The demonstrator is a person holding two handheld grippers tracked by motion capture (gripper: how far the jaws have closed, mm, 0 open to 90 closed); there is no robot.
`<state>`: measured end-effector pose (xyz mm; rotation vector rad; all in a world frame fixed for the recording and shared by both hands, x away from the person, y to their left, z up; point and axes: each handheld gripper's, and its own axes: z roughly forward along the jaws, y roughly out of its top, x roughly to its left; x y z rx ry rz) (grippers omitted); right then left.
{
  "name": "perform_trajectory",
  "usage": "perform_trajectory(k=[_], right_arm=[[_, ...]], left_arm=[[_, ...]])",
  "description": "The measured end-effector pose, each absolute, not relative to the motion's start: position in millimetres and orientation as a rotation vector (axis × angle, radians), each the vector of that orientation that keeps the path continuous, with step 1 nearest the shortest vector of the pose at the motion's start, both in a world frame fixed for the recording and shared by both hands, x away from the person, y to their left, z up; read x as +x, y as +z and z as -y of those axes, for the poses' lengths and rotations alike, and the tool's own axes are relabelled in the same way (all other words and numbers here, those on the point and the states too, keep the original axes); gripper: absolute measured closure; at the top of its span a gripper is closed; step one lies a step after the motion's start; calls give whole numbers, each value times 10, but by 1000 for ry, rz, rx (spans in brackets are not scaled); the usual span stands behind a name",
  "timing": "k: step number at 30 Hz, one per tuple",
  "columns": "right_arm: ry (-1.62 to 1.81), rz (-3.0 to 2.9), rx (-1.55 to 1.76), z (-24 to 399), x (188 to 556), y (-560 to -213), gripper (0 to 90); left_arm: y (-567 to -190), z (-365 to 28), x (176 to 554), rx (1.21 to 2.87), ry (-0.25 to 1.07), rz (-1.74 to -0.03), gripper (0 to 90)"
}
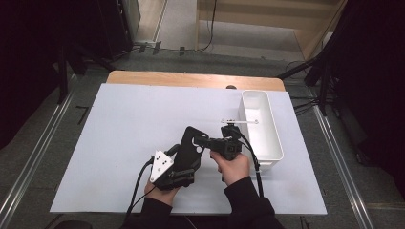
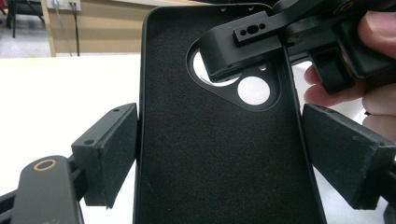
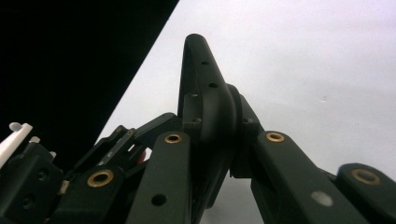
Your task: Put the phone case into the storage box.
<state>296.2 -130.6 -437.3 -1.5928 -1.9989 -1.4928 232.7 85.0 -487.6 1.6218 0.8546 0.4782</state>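
The left gripper (image 1: 184, 160) clamps a black phone case (image 1: 191, 145) by its long sides at table centre; the right gripper (image 1: 203, 141) pinches its top edge (camera cutout). A white bin (image 1: 273, 138) stands at three o'clock. No writing is legible.

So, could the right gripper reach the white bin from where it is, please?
Probably not yet: the right gripper is shut on the phone case, which the left gripper also holds. The white bin sits just beside it, path open.

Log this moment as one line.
left gripper: shut on phone case | right gripper: shut on case's top edge | tray: right, untouched
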Motion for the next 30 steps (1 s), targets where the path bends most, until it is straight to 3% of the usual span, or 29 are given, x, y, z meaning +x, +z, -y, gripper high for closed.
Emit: perform_trajectory(k=[30], right_arm=[[-1504,1972,-1570,1312,2913,-4273,801]], left_arm=[[-4830,-849,2325,1622,486,-804,116]])
